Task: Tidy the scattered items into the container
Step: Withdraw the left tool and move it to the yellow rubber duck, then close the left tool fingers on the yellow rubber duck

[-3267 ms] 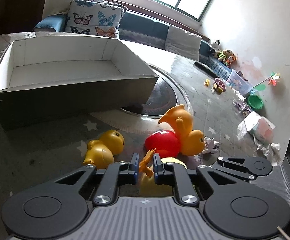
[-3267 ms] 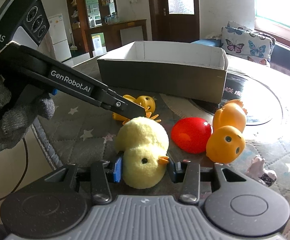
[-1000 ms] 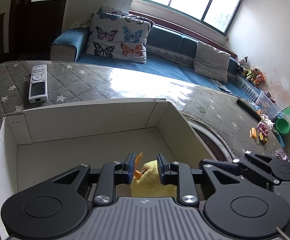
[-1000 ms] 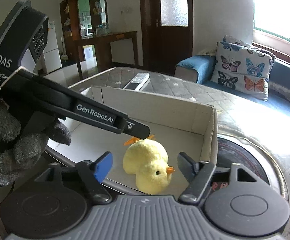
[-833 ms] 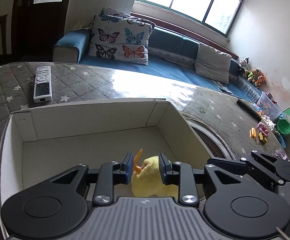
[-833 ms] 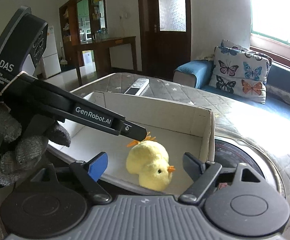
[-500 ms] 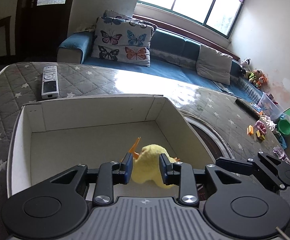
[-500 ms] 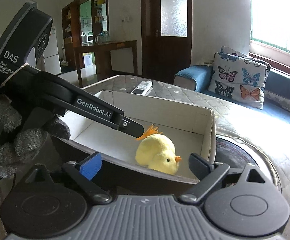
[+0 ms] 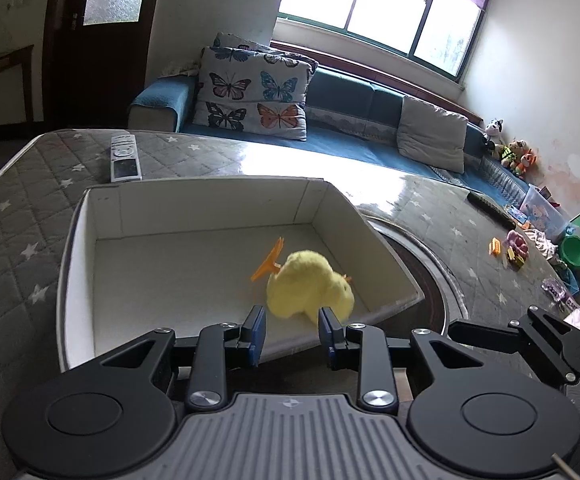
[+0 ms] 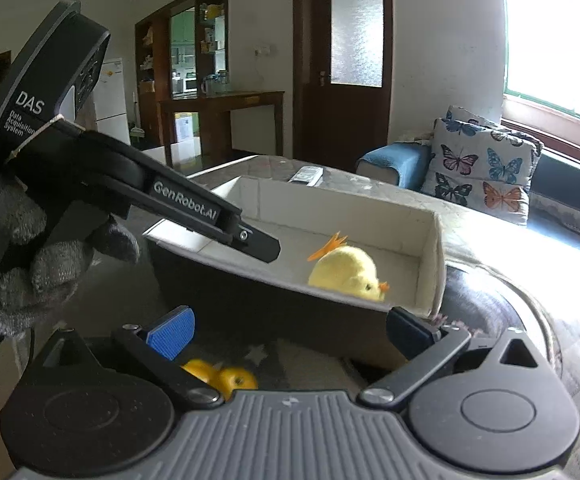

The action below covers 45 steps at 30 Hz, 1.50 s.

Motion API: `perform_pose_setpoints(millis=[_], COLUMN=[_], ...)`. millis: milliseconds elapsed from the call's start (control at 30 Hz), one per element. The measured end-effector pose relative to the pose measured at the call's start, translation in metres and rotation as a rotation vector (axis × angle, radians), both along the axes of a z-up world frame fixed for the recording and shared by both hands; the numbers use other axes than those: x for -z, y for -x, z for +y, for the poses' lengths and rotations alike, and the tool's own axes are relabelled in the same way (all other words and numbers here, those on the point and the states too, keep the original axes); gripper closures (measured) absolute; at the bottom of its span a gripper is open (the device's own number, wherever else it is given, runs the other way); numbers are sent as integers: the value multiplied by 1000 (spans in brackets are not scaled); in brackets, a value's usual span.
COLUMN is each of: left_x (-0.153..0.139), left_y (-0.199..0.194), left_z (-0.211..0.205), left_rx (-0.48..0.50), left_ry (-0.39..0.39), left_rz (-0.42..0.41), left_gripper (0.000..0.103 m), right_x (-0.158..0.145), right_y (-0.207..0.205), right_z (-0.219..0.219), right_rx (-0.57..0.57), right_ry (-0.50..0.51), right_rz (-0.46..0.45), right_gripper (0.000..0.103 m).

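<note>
The white cardboard box [image 9: 75, 280] stands on the grey quilted table. A fluffy yellow plush chick [image 9: 310, 288] with orange feet lies inside it, near the front right corner. My left gripper [image 9: 291, 330] is open just short of the chick, over the box's near wall, holding nothing. In the right wrist view the chick [image 10: 346, 270] rests behind the box wall [image 10: 437, 264]. My right gripper [image 10: 290, 332] is wide open and empty in front of the box. The left gripper [image 10: 264, 248] reaches over the box from the left, held by a gloved hand [image 10: 30, 264]. A yellow rubber duck [image 10: 222, 378] lies on the table below my right fingers.
A remote control [image 9: 125, 159] lies on the table beyond the box. A dark round inset [image 9: 422, 272] sits to the right of the box. Small toys [image 9: 514, 246] are scattered at the table's far right. A sofa with a butterfly pillow [image 9: 256, 92] stands behind.
My left gripper opened and let go of the chick, which now lies on the box floor. Both grippers drew back toward the near side of the box.
</note>
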State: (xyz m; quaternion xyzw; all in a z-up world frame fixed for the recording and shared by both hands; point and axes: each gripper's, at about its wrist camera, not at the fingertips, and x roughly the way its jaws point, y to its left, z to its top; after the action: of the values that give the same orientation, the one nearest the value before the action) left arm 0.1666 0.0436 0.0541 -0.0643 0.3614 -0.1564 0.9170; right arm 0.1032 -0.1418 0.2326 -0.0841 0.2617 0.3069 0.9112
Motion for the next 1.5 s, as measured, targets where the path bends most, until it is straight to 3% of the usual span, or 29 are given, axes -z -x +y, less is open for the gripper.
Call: perform_pose_setpoints(millis=[267,667,1000,1500], left_x=[13,37,41,48], left_y=[34,65,70,56], left_z=[9,16,9,-2], left_rx=[-19,-22,4,99], left_ry=[-15,55,66,4], left_rz=[16,88,103,130], left_gripper=[72,72,72,69], right_x=[9,34,50,66], right_y=[33,50,36,23], right_z=[5,25,39,53], right_rx=[-52,-127,-125,-127], right_ry=[17,49,70,85], right_rz=[-5,41,74,98], right_gripper=[0,0,0,0])
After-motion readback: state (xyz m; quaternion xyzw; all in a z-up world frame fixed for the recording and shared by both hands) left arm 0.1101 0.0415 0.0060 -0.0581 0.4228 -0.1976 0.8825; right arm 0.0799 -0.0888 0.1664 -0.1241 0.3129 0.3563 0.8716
